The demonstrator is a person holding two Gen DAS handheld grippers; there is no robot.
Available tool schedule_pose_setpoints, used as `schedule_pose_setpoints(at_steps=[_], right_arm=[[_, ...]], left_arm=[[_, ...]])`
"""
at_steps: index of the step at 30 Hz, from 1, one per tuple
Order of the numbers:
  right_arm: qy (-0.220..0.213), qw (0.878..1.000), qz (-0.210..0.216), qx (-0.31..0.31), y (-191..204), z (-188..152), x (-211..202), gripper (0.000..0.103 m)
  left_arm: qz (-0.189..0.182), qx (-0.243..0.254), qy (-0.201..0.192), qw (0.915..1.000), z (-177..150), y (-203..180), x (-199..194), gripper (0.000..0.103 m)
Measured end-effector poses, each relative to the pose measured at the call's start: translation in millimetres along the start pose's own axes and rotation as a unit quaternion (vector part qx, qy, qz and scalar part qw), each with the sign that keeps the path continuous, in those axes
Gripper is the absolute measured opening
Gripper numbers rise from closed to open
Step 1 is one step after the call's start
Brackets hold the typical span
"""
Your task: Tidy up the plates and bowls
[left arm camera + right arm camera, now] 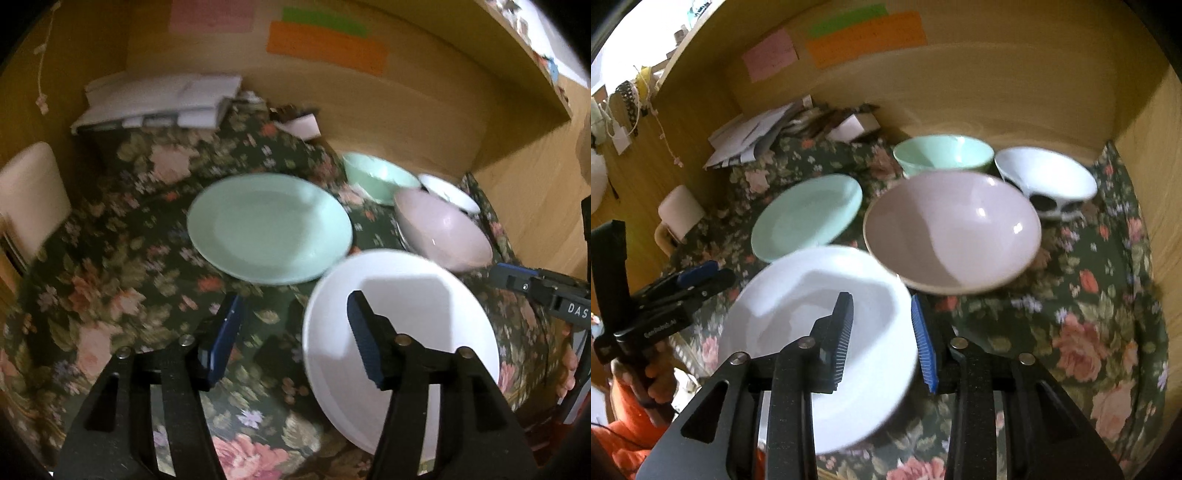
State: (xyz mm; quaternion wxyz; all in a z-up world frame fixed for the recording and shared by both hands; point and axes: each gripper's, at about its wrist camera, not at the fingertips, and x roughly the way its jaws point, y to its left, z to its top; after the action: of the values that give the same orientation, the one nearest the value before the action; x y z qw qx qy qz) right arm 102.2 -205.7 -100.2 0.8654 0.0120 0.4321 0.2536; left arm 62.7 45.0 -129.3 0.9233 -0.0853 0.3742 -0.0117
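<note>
Two grippers work here. The right gripper [882,339] stands part open, straddling the near rim of the round white ceramic plate [812,314] without clamping it; the left gripper [293,332] gapes wide and empty, that plate under its right finger. Closing squarely on the rim, then lifting level, seems wisest. Beyond lie one mint-green plate [807,216] and three bowls: pink [953,229], mint-green [943,153], white with dark markings [1047,177].
</note>
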Motion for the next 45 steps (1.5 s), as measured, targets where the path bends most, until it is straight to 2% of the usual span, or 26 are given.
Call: schedule_pose_setpoints(at_steps=[4, 6, 10, 12, 18, 22, 30, 40, 42, 45], right_arm=[[-0.010, 1.000, 0.011, -0.004, 9, 16, 3, 0.035], [-0.017, 1.000, 0.012, -0.008, 12, 24, 5, 0.043], [-0.025, 0.999, 0.018, -0.018, 21, 44, 12, 0.051], [-0.026, 0.999, 0.024, -0.023, 27, 55, 19, 0.056], [-0.016, 0.999, 0.027, -0.042, 37, 76, 41, 0.062], [0.013, 0.999, 0.033, -0.041, 38, 87, 66, 0.063], [0.067, 0.996, 0.016, -0.050, 39, 106, 114, 0.063], [0.142, 0.988, -0.005, -0.067, 42, 124, 174, 0.062], [0.160, 0.985, -0.008, -0.065, 41, 125, 185, 0.052], [0.178, 0.981, -0.011, -0.069, 41, 127, 196, 0.044]], left_arm=[[0.021, -0.001, -0.023, 0.9995, 16, 9, -7, 0.068], [0.031, -0.002, -0.033, 0.9990, 24, 14, -10, 0.073], [0.049, -0.005, -0.047, 0.9977, 37, 25, -12, 0.080], [0.060, -0.009, -0.050, 0.9969, 44, 32, -9, 0.084], [0.079, -0.029, -0.034, 0.9959, 60, 53, 9, 0.085], [0.084, -0.036, -0.014, 0.9957, 63, 65, 25, 0.085], [0.087, -0.052, 0.033, 0.9943, 66, 87, 62, 0.085], [0.068, -0.062, 0.071, 0.9932, 66, 103, 93, 0.085], [0.065, -0.061, 0.075, 0.9932, 66, 105, 97, 0.085], [0.059, -0.059, 0.081, 0.9932, 64, 106, 100, 0.085]])
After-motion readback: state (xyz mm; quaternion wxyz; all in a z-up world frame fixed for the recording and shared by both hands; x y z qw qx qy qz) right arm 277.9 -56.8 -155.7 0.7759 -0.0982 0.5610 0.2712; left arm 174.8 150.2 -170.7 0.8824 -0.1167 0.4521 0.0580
